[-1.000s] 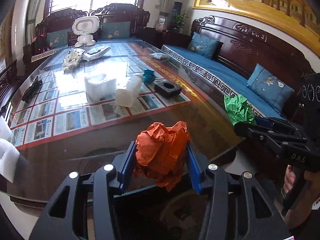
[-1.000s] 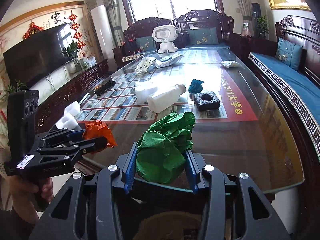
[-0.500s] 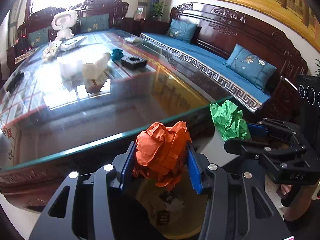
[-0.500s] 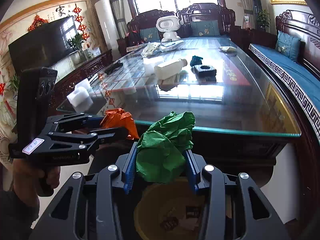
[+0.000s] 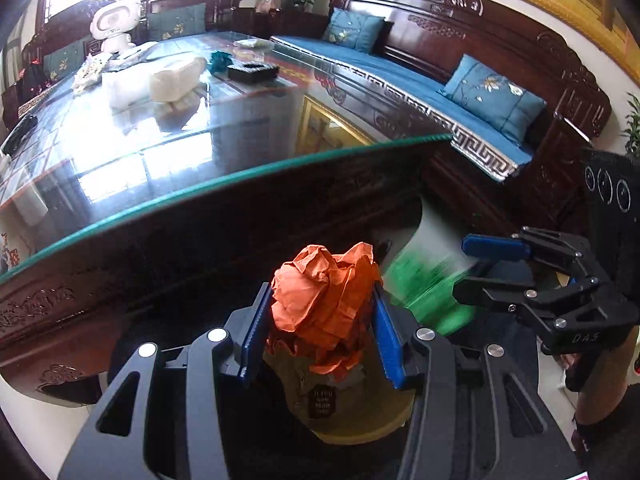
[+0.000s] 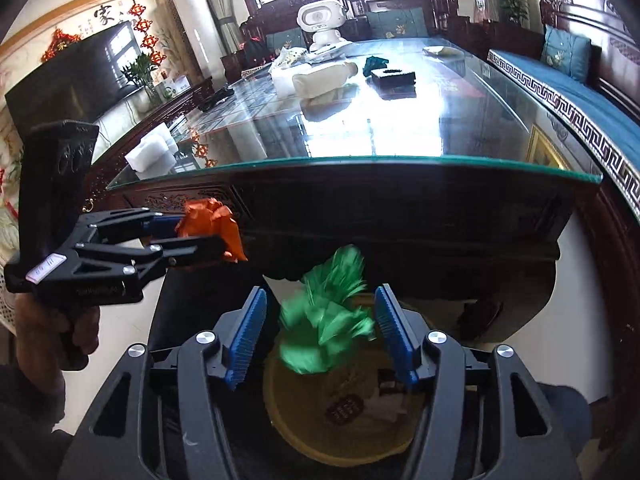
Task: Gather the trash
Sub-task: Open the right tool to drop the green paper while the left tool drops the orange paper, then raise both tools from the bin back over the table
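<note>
My left gripper (image 5: 320,320) is shut on a crumpled orange paper ball (image 5: 324,304) and holds it over a yellow-brown bin (image 5: 352,412) on the floor; it also shows in the right wrist view (image 6: 192,240) with the orange ball (image 6: 212,224). My right gripper (image 6: 320,328) is open. A crumpled green paper ball (image 6: 328,320), motion-blurred, is loose between its fingers above the bin (image 6: 320,440). From the left wrist view the right gripper (image 5: 480,268) stands open with the green blur (image 5: 428,292) below it.
The glass-topped dark wood table (image 6: 360,160) stands just beyond the bin, its edge above both grippers. On it lie a white bottle (image 6: 324,76), a teal paper ball (image 6: 374,63), a black ashtray (image 6: 394,77) and a white robot toy (image 6: 322,20). A blue-cushioned sofa (image 5: 400,72) runs along the right.
Both grippers have dropped below the table edge, over the bin. My right gripper has opened and let the green ball go; it is falling. The left still grips the orange ball.
</note>
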Motion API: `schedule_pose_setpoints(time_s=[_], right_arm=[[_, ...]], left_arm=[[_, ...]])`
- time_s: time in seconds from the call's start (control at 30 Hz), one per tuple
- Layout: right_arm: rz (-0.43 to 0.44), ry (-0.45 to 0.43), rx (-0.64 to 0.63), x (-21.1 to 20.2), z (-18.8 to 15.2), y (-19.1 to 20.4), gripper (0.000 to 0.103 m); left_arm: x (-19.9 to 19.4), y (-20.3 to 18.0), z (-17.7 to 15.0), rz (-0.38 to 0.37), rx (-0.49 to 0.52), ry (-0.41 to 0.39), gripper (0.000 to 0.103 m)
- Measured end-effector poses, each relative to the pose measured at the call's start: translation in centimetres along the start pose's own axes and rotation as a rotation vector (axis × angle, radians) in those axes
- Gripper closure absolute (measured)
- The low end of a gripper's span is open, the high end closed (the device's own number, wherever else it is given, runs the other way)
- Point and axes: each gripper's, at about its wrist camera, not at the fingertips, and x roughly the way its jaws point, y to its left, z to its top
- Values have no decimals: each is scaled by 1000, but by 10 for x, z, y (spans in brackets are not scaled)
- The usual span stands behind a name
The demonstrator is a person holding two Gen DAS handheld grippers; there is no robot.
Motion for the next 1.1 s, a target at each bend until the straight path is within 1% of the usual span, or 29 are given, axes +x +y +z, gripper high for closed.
schedule_pose_setpoints(time_s=[0.1, 0.33, 0.47, 0.57, 0.6, 0.63, 0.67, 0.73, 0.87, 0.97, 1.0, 1.03, 1.07, 1.1], right_arm=[[1, -4, 2, -4, -2, 0, 44], [-24, -54, 34, -18, 3, -11, 44], [-23, -64, 52, -21, 4, -18, 42], [-19, -69, 50, -22, 5, -18, 41], [-17, -67, 49, -23, 5, -19, 41], [-20, -66, 48, -22, 5, -19, 41], [-24, -66, 47, -22, 5, -20, 41], [-25, -67, 53, -22, 6, -21, 41], [-28, -74, 63, -23, 7, -25, 41], [-10, -76, 63, -24, 8, -24, 41], [-2, -78, 63, -24, 9, -24, 41], [7, -84, 64, -24, 10, -24, 34], [21, -102, 69, -26, 13, -24, 29], [31, -121, 75, -29, 15, -25, 16]], left_arm=[[5, -6, -4, -20, 13, 16, 55], [22, -26, -12, -59, 57, 67, 54], [37, -40, -20, -90, 98, 118, 53], [49, -49, -27, -110, 128, 164, 49], [52, -51, -29, -123, 127, 177, 43], [54, -53, -30, -133, 126, 187, 40], [55, -56, -31, -140, 134, 194, 40], [57, -62, -33, -146, 155, 199, 36], [57, -65, -30, -154, 164, 197, 36], [50, -59, -24, -154, 145, 168, 36], [45, -54, -19, -149, 134, 146, 34], [41, -50, -15, -138, 123, 126, 24], [35, -43, -10, -117, 107, 97, 19], [30, -39, -5, -96, 95, 72, 13]])
